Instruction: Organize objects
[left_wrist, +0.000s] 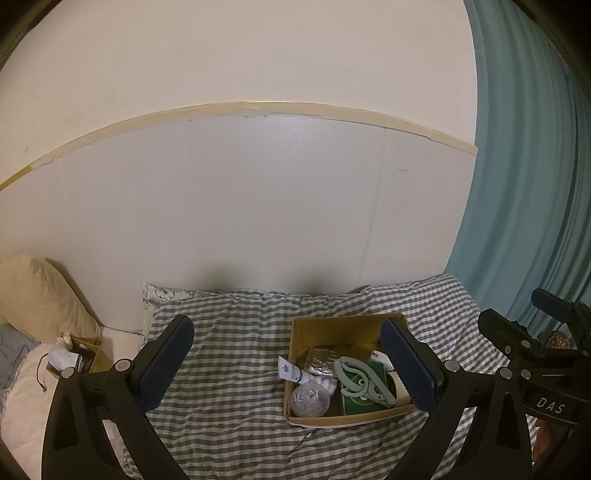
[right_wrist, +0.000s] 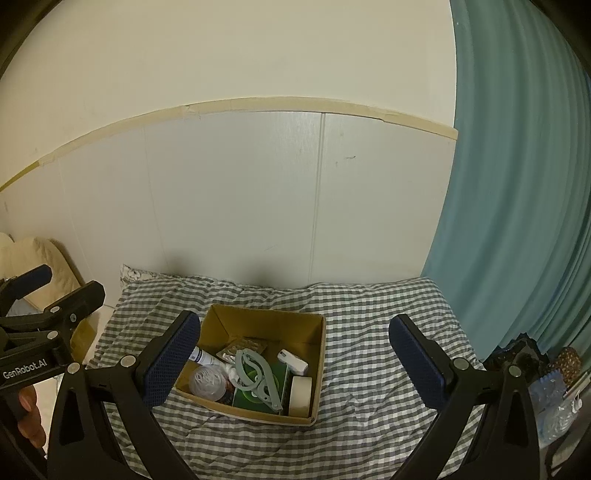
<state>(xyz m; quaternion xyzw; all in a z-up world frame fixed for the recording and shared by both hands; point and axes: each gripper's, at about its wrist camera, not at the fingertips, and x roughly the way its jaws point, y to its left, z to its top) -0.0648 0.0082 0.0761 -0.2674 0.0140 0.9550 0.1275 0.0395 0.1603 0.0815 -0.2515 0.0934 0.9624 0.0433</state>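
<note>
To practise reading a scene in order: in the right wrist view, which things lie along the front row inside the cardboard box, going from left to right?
Clear round plastic tub of white sticks → pale green folding plastic hanger, lying on a green packet → white roll of tape, standing on edge against the box's right wall.

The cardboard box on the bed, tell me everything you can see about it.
The cardboard box is a shallow, open-topped brown carton with plain walls, sitting flat on the gray-and-white checked bedcover near the wall. It holds a gray-green folding hanger lying on a green packet, a white tube, a clear round container, a foil blister pack and a tape roll. Neither claw touches it.
</note>
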